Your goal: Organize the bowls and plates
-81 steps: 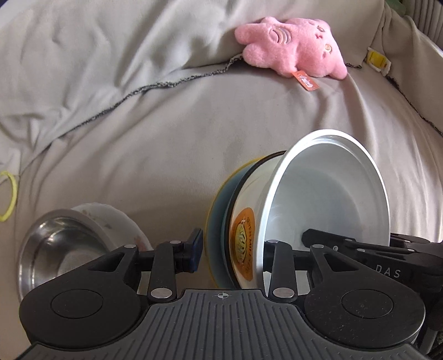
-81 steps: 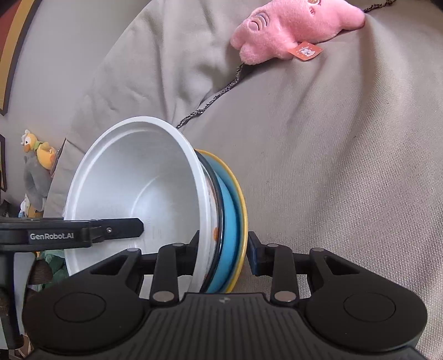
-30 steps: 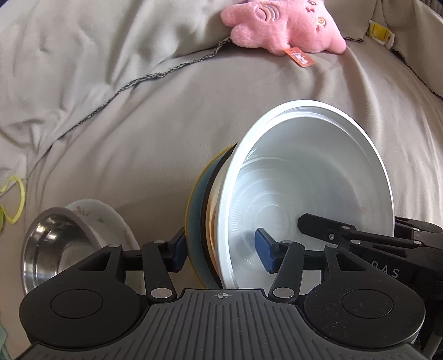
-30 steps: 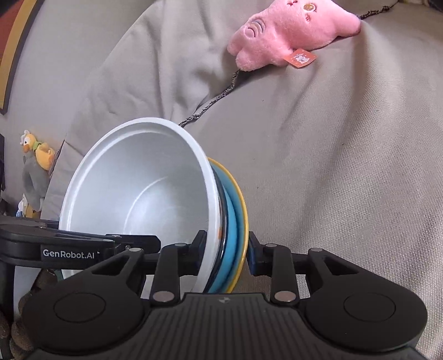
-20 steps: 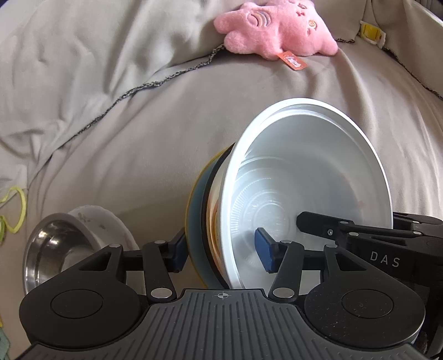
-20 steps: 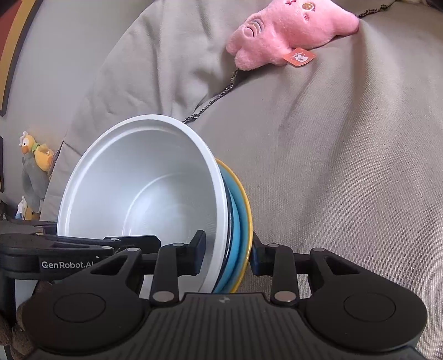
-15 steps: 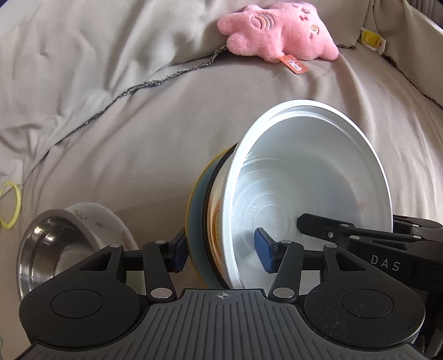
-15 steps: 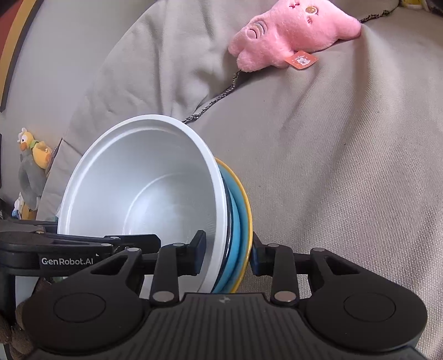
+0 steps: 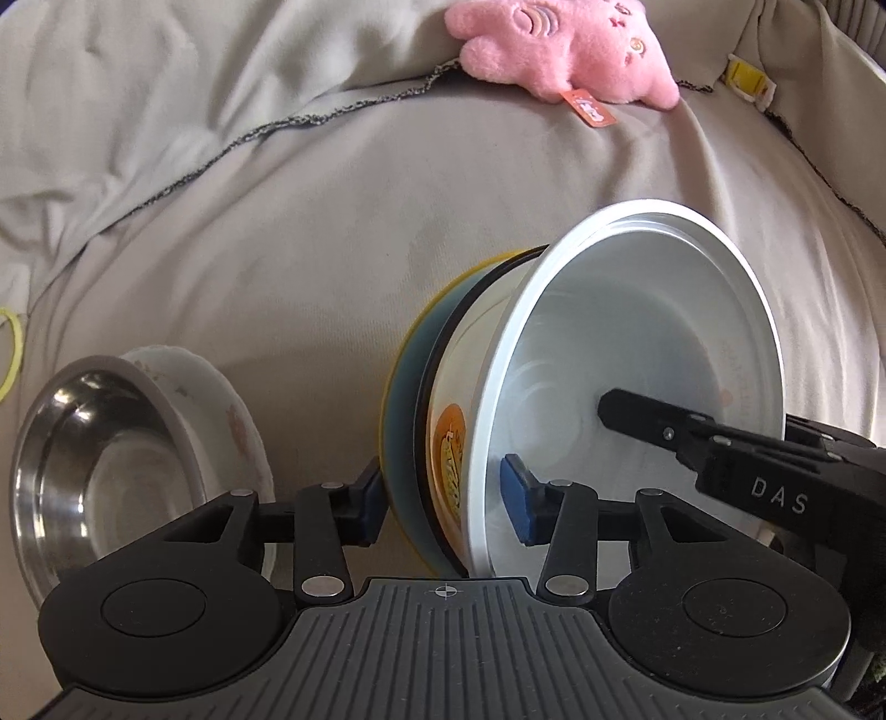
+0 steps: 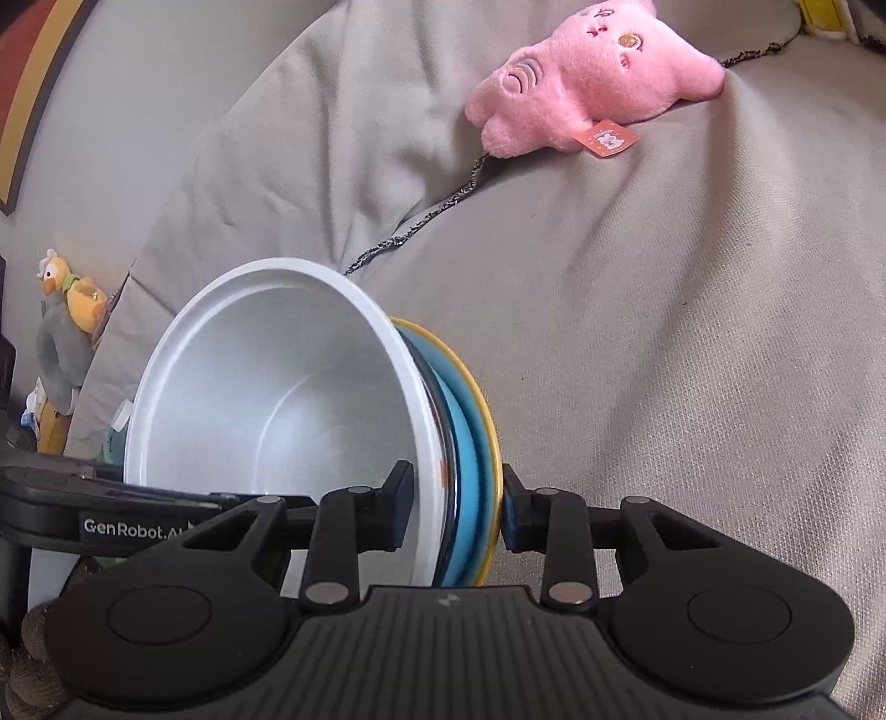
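Observation:
A white bowl [image 9: 637,332] with an orange logo is nested in a blue dish with a yellow rim [image 9: 401,421], and the stack stands tilted on its edge over the grey cloth. My left gripper [image 9: 443,501] straddles the stack's lower rim, one pad by the yellow rim and one inside the white bowl. Its jaws are closing, with a thin gap still showing at the inner pad. My right gripper [image 10: 454,507] is shut on the same stack [image 10: 277,399] from the other side. One of its fingers [image 9: 642,415] reaches into the bowl.
A steel bowl [image 9: 99,459] sits inside a white patterned bowl [image 9: 235,421], tilted at the left. A pink plush toy [image 9: 559,50] lies at the back on the grey cloth [image 9: 310,238]. A yellow ring [image 9: 14,349] is at the far left. Plush toys [image 10: 66,310] stand beyond the cushion.
The left jaws have narrowed around the stack's rim. The left view has shifted slightly, so the stack sits a little further right. The right gripper's hold is unchanged.

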`<state>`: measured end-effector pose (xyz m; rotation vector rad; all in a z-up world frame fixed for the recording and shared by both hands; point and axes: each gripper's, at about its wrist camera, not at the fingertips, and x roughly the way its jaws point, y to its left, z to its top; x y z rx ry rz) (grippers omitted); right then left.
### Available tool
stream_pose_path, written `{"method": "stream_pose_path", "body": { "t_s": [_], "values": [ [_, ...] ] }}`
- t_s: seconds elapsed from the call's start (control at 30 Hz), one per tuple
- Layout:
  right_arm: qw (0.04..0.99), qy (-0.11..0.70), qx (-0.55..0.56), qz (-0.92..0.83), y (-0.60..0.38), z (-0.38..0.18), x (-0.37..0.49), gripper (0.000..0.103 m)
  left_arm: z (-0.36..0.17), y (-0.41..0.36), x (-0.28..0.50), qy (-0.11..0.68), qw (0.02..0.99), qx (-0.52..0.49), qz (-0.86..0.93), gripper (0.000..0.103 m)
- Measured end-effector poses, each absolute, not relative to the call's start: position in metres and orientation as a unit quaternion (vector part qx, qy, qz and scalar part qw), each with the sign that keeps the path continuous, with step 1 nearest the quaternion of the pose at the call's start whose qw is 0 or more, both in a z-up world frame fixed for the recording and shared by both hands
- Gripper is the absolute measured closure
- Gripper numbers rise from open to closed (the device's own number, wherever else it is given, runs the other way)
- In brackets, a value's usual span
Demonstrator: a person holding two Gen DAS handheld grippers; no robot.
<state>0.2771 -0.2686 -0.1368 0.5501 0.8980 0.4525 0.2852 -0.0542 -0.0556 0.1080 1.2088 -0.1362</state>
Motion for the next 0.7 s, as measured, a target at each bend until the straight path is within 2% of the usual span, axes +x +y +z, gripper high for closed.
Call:
{"method": "stream_pose_path", "body": {
  "t_s": [0.5,0.7],
  "values": [
    [0.843,0.421,0.272,0.195,-0.286,-0.141,0.277,0.070,-0.059,-0.065,0.283,0.572,0.818,0.023,-0.061,0.059],
    [0.842,0.418,0.274,0.202,-0.286,-0.142,0.276,0.069,-0.055,-0.080,0.277,0.541,0.836,0.087,-0.037,0.060]
  ]
}}
